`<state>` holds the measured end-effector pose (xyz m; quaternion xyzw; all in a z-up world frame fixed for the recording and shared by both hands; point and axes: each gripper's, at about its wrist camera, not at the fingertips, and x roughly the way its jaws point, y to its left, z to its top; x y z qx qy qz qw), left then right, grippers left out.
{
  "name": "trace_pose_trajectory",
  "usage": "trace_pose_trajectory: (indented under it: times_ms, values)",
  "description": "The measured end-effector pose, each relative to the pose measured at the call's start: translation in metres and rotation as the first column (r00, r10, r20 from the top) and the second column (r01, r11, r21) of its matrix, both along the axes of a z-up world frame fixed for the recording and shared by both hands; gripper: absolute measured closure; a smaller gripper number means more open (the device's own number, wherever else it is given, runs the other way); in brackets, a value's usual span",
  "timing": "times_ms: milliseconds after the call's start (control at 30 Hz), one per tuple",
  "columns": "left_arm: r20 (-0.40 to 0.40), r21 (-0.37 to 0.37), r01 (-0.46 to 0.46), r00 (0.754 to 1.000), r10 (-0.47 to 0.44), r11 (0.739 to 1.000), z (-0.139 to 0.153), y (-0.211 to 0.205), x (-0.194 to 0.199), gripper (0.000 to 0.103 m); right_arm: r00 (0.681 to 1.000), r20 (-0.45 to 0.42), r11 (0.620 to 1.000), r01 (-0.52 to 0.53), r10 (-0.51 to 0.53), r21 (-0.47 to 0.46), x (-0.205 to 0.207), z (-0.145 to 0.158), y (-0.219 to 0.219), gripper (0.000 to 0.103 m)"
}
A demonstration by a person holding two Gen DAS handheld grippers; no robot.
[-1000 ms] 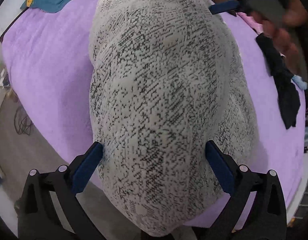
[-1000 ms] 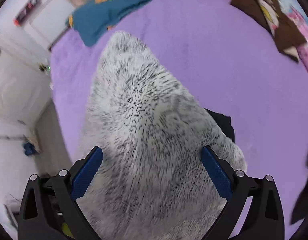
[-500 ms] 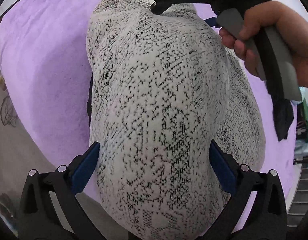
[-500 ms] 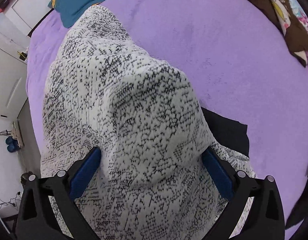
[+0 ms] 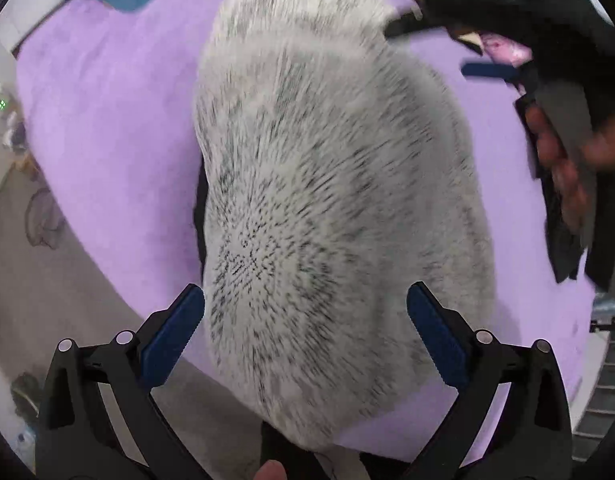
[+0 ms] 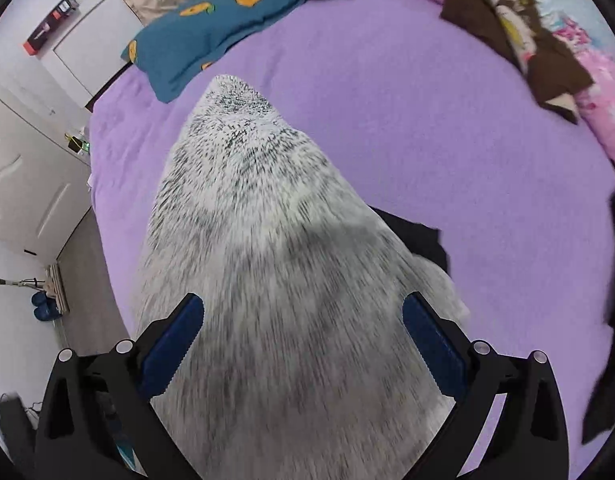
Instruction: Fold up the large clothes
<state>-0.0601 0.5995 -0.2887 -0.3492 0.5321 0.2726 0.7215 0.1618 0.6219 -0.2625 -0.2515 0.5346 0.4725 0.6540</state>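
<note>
Purple bedding [image 6: 387, 152] fills both views and serves as the folding surface; across it lies the speckled white-and-black garment [image 5: 331, 200], running from the bottom centre of each frame up toward the upper middle, blurred by motion and apparently bunched into a long heap rather than laid flat; a dark piece of cloth [image 6: 415, 236] peeks from under its right edge in the right wrist view. The left gripper [image 5: 305, 332] stands with its blue pads wide apart, the fabric lying between and beneath them, gripped by neither; the right gripper [image 6: 303, 332] is likewise spread with nothing pinched. Judging by this, both claws hover over the garment to find an edge for the next fold. In the upper right of the left view a hand [image 5: 567, 160] holds the other tool. Farther out, a blue cushion [image 6: 227, 20] with orange faces sits upper left, a brown garment [image 6: 507, 36] upper right beside pink floral bedding [image 6: 599, 92], and white cupboard doors [image 6: 23, 184] stand at left.
</note>
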Motion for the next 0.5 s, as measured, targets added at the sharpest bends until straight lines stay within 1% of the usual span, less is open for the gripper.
trace_pose_trajectory:
  times_ms: [67,133,167,200,267,333,400,500]
  values:
    - [0.005,0.032,0.003,1.0,-0.003,0.999,0.026,-0.005,-0.001,0.006,1.0,0.004,1.0,0.01,-0.01,0.001,-0.003,0.015,-0.018,0.005]
    - [-0.008,0.055,0.009,1.0,-0.009,0.998,0.046,-0.014,-0.004,0.006,0.998,-0.043,0.999,0.044,-0.045,-0.01,-0.005,0.035,-0.04,0.005]
    - [-0.026,0.072,0.012,1.0,-0.01,0.997,0.054,-0.019,0.002,0.006,0.997,-0.056,0.998,0.06,-0.061,-0.012,-0.006,0.041,-0.051,0.005]
    - [-0.045,0.089,0.011,0.999,-0.007,0.996,0.066,-0.025,0.0,0.006,0.993,-0.074,0.996,0.087,-0.088,-0.008,-0.009,0.054,-0.065,0.005]
    - [-0.054,0.114,-0.002,0.999,0.008,0.993,0.093,-0.037,0.0,0.006,0.99,-0.084,0.994,0.112,-0.112,-0.006,-0.019,0.077,-0.087,0.005]
    - [-0.049,0.123,-0.027,0.998,0.033,0.992,0.126,-0.048,-0.003,0.006,0.991,-0.069,0.993,0.115,-0.116,-0.012,-0.033,0.1,-0.11,0.005]
    - [-0.046,0.127,-0.039,0.998,0.045,0.991,0.145,-0.059,-0.008,0.006,0.992,-0.054,0.993,0.116,-0.117,-0.019,-0.046,0.119,-0.13,0.005]
    - [-0.046,0.142,-0.06,0.997,0.067,0.988,0.182,-0.078,-0.018,0.006,0.994,-0.028,0.994,0.109,-0.11,-0.025,-0.062,0.147,-0.159,0.005]
